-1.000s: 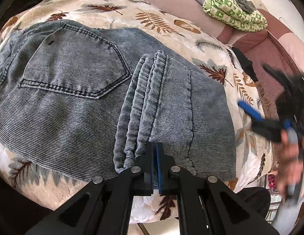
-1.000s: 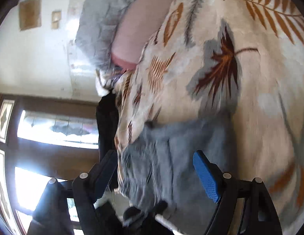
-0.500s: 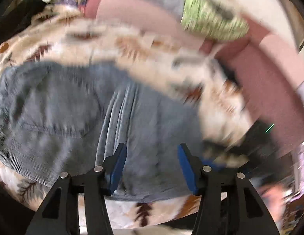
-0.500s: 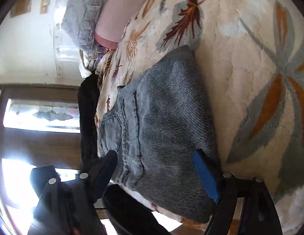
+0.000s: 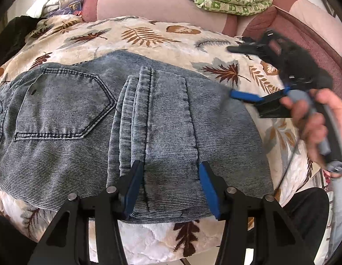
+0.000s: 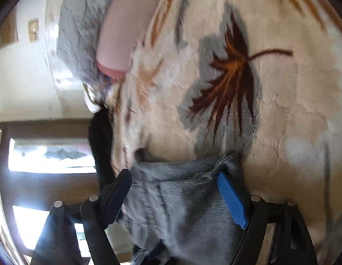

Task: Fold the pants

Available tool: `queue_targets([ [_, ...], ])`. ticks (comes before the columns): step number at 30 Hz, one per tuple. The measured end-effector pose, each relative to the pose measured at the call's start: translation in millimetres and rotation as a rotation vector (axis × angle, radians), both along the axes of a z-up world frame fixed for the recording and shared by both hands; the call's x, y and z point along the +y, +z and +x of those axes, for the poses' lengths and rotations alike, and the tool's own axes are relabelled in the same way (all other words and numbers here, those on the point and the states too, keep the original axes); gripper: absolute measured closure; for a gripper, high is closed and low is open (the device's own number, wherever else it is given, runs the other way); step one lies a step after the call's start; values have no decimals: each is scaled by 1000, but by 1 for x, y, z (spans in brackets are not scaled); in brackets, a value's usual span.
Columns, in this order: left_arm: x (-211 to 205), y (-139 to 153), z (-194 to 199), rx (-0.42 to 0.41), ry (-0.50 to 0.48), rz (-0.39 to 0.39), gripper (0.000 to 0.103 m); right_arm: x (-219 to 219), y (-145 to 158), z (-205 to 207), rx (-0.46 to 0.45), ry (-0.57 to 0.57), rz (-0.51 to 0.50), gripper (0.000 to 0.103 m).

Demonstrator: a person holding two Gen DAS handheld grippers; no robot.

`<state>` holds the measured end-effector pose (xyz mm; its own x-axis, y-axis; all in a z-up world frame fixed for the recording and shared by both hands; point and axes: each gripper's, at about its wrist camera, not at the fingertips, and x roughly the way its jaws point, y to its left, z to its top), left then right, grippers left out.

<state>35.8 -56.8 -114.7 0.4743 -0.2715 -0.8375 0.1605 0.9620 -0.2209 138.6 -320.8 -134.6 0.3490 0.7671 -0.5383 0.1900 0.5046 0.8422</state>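
The pants lie folded into a thick bundle on the leaf-print blanket. My left gripper hangs with jaws apart over the near edge, gripping nothing. My right gripper straddles the bundle's end corner, jaws wide — not pinching. I judge the next fold needs that end gripped and carried over. Only the left view shows my right hand; only the right shows the window.

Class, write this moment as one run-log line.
stage: jeans folded on blanket | left gripper: open over jeans | right gripper: open at jeans edge
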Motion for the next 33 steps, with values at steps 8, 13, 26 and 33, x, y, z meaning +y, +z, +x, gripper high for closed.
queue_targets([
  [8, 7, 2, -3, -3, 11, -41, 49, 23, 4, -87, 20, 96, -14, 12],
  [13, 19, 23, -3, -12, 37, -119, 49, 13, -11, -95, 36, 57, 49, 13],
  [26, 1, -8, -3, -64, -42, 90, 40, 23, 25, -117, -76, 113, 78, 12],
  [33, 3, 2, -10, -88, -55, 48, 39, 15, 1, -115, 16, 93, 68, 13],
])
